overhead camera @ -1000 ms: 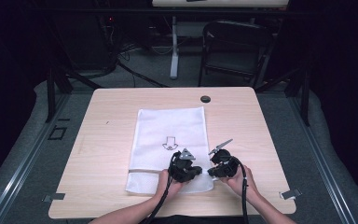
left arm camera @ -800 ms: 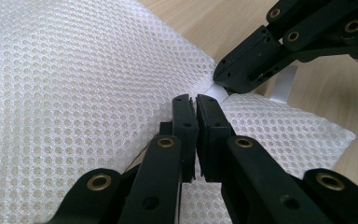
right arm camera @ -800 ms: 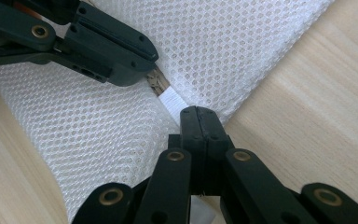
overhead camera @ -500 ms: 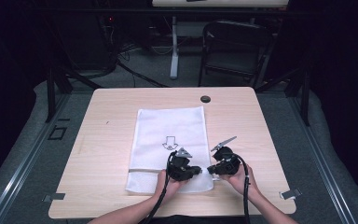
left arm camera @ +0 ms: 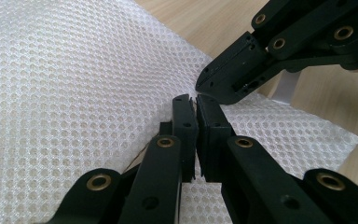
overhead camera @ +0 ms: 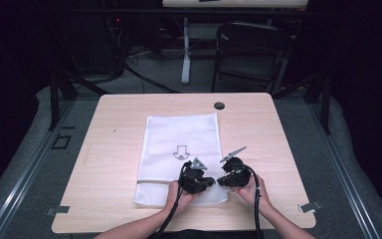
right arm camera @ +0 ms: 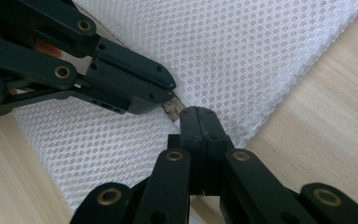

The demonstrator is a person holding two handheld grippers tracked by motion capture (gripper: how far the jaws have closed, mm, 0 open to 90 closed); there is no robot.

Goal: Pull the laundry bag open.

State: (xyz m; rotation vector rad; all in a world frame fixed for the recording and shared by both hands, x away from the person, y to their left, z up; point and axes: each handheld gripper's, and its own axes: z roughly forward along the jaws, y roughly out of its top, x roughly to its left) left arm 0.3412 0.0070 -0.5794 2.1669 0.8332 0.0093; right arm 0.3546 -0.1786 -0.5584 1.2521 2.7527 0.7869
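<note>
A white honeycomb-mesh bag (overhead camera: 180, 149) lies flat on the pale wooden bench (overhead camera: 109, 169). The left hand-held gripper (left arm camera: 196, 105) and right hand-held gripper (right arm camera: 196, 114), tips nearly touching, are each clenched on its near edge.

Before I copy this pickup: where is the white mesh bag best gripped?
At its near edge, coming from the person's side. The white mesh bag lies flat, so only an edge gives thin layers to pinch; both tongs, left and right, meet there, jaws together.
</note>
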